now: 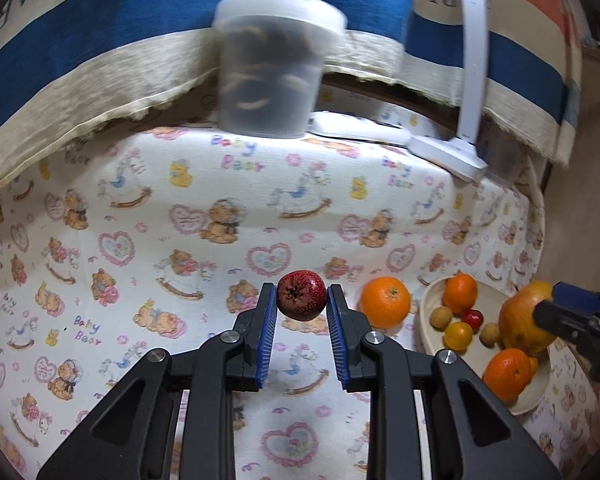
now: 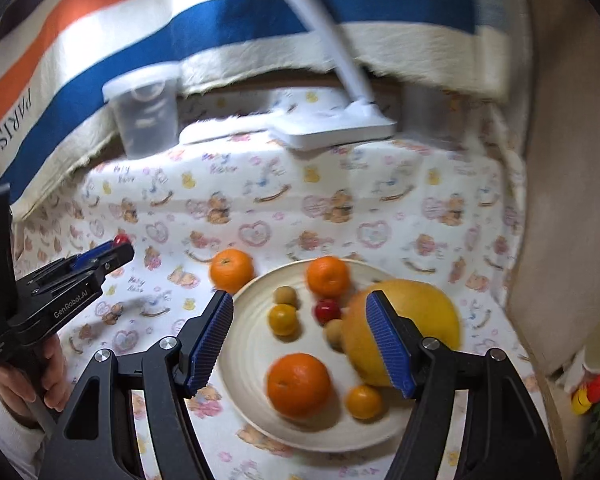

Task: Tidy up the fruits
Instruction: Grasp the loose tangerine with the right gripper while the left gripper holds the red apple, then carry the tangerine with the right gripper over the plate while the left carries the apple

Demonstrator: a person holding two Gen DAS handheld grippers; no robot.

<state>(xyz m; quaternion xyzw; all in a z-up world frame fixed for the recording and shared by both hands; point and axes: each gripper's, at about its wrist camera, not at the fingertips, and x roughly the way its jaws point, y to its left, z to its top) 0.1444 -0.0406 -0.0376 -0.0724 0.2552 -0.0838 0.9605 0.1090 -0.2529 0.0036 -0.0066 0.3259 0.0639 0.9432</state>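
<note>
My left gripper point(image 1: 302, 300) clamps a small red fruit point(image 1: 301, 294) above the tablecloth point(image 1: 140, 216); my right gripper point(image 2: 300, 336) hangs wide and empty over the plate point(image 2: 244, 360), which already holds most fruit. One orange point(image 2: 232, 266) sits just beside its far-left rim, still outside

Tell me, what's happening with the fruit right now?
Left gripper shut on small red fruit. Right gripper open above plate. One orange off plate.
</note>
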